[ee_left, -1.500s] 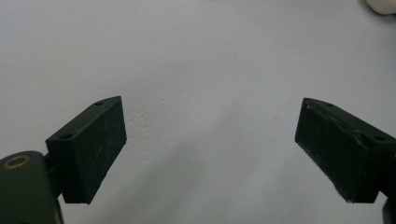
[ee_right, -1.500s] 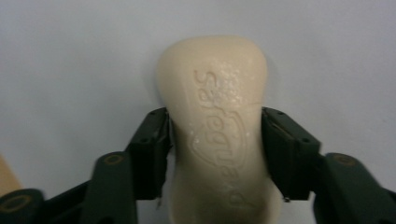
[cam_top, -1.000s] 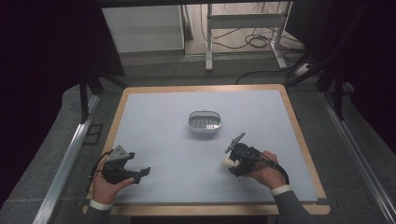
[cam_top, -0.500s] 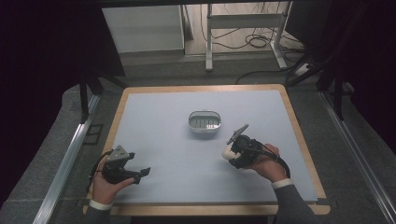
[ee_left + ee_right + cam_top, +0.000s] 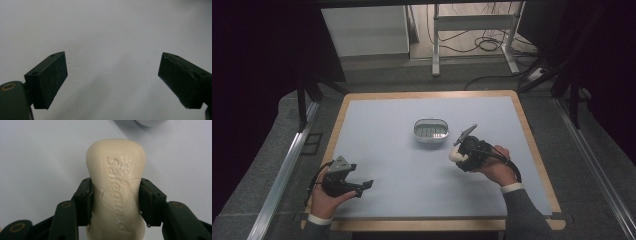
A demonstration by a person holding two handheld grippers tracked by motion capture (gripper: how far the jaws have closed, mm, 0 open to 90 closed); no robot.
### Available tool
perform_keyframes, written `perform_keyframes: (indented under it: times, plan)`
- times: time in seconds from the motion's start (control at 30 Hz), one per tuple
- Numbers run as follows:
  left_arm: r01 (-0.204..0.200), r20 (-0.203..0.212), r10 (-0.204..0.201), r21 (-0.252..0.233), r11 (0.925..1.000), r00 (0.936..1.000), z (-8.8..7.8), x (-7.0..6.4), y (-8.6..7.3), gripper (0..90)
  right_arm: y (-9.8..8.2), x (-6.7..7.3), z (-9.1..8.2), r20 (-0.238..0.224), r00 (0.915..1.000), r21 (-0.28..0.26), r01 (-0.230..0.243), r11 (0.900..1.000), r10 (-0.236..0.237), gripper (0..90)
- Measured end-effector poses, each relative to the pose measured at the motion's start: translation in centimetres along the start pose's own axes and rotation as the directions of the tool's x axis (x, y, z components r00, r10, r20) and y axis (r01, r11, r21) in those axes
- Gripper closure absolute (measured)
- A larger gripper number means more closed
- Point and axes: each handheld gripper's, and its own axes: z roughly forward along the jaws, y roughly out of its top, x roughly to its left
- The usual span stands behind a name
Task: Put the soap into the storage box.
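Observation:
A cream bar of soap (image 5: 116, 187) with raised lettering is clamped at its waist between the two black pads of my right gripper (image 5: 115, 201). In the high view that gripper (image 5: 460, 154) hangs a little above the table, right of centre, with the pale soap (image 5: 455, 155) at its tip. A small oval soap dish (image 5: 431, 130) with a slatted inside rests just behind and to the left of it. My left gripper (image 5: 364, 186) lies low at the front left, jaws spread wide. In the left gripper view the left gripper (image 5: 113, 80) has only bare table between its pads.
The pale blue table top (image 5: 402, 165) has a wooden rim (image 5: 432, 94) all round. A metal rail (image 5: 277, 185) runs along the left side. Beyond the far edge are a white cabinet (image 5: 364, 30), metal stand legs (image 5: 435, 45) and loose cables (image 5: 492, 45) on the floor.
My right gripper has risen and moved a little farther up the table toward the soap dish, carrying the soap. The left gripper has stayed where it was.

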Motion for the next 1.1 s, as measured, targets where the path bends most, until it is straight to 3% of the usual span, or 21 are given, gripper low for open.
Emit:
perform_keyframes:
  times: [1.1]
  plan:
    - [-0.001, -0.002, 0.001, 0.001, 1.0000, 1.0000, 0.0, 0.0, 0.0, 9.2, 2.5, -1.8, 0.1, -0.004, 0.9999, -0.021, 0.010, 1.000, -0.011, 49.3]
